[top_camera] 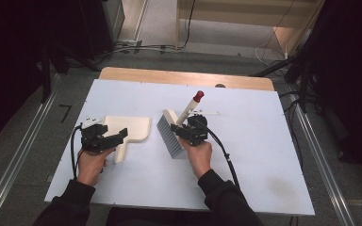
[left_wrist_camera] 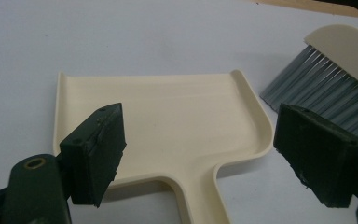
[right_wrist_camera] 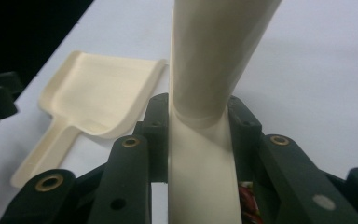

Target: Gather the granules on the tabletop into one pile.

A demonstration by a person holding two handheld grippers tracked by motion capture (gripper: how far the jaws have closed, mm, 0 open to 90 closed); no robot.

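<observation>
Black jaws of the right gripper point(top_camera: 185, 131), clenched on the cream handle of a hand brush point(right_wrist_camera: 205, 93); seen in the right gripper view pressed against both sides of the handle. Held just right of table centre, grey bristles point(top_camera: 168, 137) down on the white table point(top_camera: 264, 155), red-capped handle end point(top_camera: 198, 96) pointing toward 1 o'clock. At 9 o'clock from the brush, near it but apart, a cream dustpan point(top_camera: 131, 127) lying flat, open lip toward 12 o'clock, handle toward 6 o'clock. Over that handle, the left gripper point(top_camera: 115, 138), released: jaws spread wide to either side in the left gripper view, nothing between them, not touching the pan.

Probably the pick-up step of a sweeping job: brush secured, pan not yet grasped. Next move likely calling for lowering the spread jaws around the pan's handle and closing. No debris visible on the table.

No brand, label or readable writing anywhere.
</observation>
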